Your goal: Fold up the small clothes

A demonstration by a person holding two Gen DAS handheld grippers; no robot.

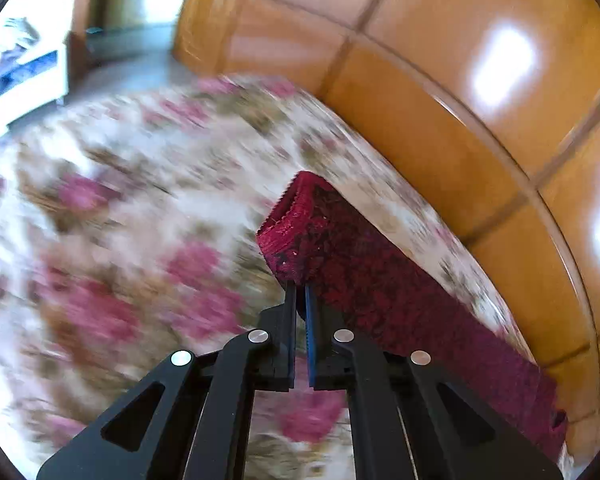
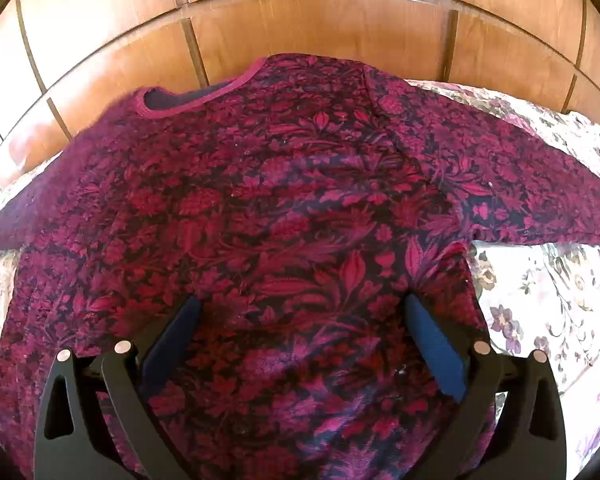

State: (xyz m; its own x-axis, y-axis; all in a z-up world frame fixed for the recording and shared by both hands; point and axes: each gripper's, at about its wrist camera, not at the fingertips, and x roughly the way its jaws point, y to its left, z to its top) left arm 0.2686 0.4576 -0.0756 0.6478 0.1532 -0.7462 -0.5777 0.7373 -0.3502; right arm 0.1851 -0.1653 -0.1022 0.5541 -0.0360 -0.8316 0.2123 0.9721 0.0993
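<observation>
Top, magenta and dark floral knit, spread flat on the floral bedspread, neckline toward the wooden panelling. Right gripper hangs over the top's lower body, jaws wide apart, clasping nothing. Left gripper has its jaws pressed together on the cuff end of a sleeve, which runs along the bedspread edge beside the panelling.

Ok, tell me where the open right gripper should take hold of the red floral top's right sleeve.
Grip the sleeve at its cuff end, coming from above the bedspread. It lies flat and spread outward from the top, clear of the right gripper.
</observation>
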